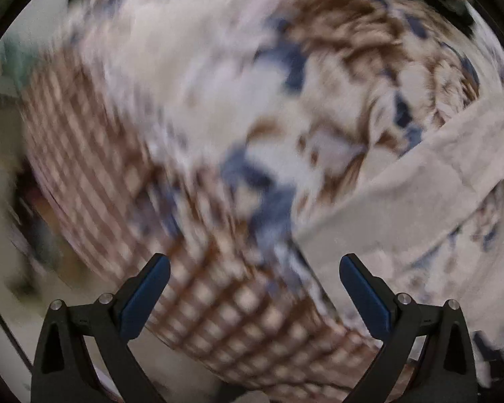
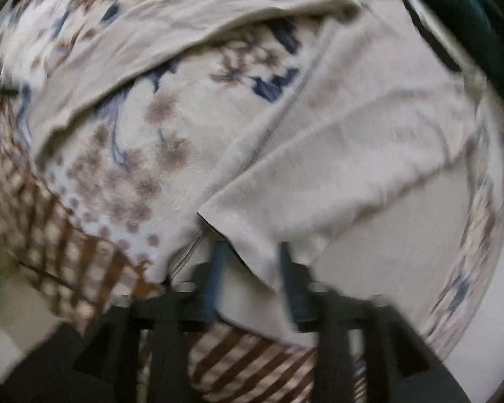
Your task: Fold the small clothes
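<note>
A small cream garment (image 2: 336, 154) lies on a flowered blanket with brown and blue blooms (image 2: 158, 154). Its corner hangs between the blue pads of my right gripper (image 2: 252, 262), whose jaws stand partly closed around the cloth. The frame is blurred, so I cannot tell if they pinch it. In the left wrist view the same cream garment (image 1: 403, 201) stretches across the right side. My left gripper (image 1: 253, 268) is wide open and empty above the blanket's brown checked border (image 1: 218, 302).
The flowered blanket (image 1: 218, 84) fills most of both views. A dark green cloth (image 2: 470, 16) sits at the upper right of the right wrist view. A pale surface (image 2: 403, 235) shows beyond the garment's edge.
</note>
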`<state>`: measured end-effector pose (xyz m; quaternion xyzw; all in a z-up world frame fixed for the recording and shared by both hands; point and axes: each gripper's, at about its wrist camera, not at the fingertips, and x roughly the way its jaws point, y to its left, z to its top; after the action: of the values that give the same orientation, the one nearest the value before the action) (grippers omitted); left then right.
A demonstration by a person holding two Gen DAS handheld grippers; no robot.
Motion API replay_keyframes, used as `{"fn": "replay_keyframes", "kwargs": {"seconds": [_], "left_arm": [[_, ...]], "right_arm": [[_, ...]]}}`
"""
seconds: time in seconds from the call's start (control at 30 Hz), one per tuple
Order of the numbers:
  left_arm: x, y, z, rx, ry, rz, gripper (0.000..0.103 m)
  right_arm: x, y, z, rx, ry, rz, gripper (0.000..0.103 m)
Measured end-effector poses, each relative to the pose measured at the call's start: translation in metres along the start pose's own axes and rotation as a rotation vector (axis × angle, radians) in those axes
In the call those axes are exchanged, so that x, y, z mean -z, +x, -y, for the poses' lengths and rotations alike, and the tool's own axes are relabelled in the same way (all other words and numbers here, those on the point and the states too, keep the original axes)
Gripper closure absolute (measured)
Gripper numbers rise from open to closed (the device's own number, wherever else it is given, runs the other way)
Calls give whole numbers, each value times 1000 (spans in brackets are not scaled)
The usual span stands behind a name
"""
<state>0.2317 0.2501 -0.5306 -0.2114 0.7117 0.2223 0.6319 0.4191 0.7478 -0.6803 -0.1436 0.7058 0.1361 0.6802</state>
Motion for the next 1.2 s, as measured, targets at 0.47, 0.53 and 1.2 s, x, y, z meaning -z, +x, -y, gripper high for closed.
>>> {"fn": "replay_keyframes", "kwargs": {"seconds": [0.47, 0.53, 1.2], "left_arm": [[12, 58, 29, 154, -241, 52, 43], [15, 49, 38, 90, -245, 101, 65], [73, -133, 106, 285, -70, 545, 103]], "right_arm": [[42, -2, 208, -54, 608, 45, 45], [52, -4, 226, -48, 589, 43, 45], [163, -26, 349, -64, 505, 68, 45]]}}
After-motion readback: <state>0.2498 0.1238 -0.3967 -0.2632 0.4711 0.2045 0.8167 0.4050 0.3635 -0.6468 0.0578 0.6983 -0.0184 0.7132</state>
